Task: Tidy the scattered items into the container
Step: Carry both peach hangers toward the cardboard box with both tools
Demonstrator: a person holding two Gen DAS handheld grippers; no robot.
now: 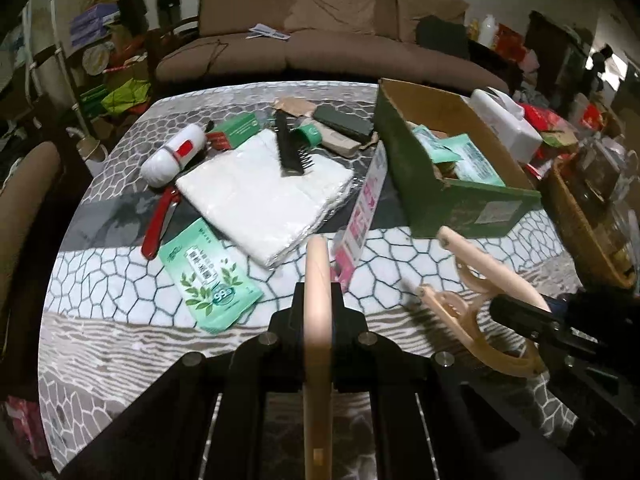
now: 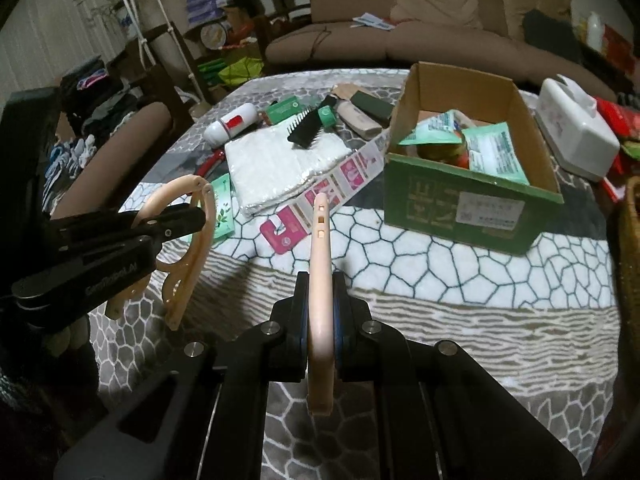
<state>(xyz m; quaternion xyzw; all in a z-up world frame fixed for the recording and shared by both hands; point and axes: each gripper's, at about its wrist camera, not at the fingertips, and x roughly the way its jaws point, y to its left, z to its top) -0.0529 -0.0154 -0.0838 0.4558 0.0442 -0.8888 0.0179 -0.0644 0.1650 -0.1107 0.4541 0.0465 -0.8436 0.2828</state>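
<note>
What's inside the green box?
The green box holds pale green packets piled together, with something orange and red peeking out underneath. Whatever lies at the bottom is hidden by the packets and the box's front wall.

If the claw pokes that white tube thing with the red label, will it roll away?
Probably, yes. The white tube looks round and lies on its side on the table cover, so a sideways nudge would likely roll it. The red-handled tool beside it might stop it. Its smooth shell may slip in a pinch.
</note>
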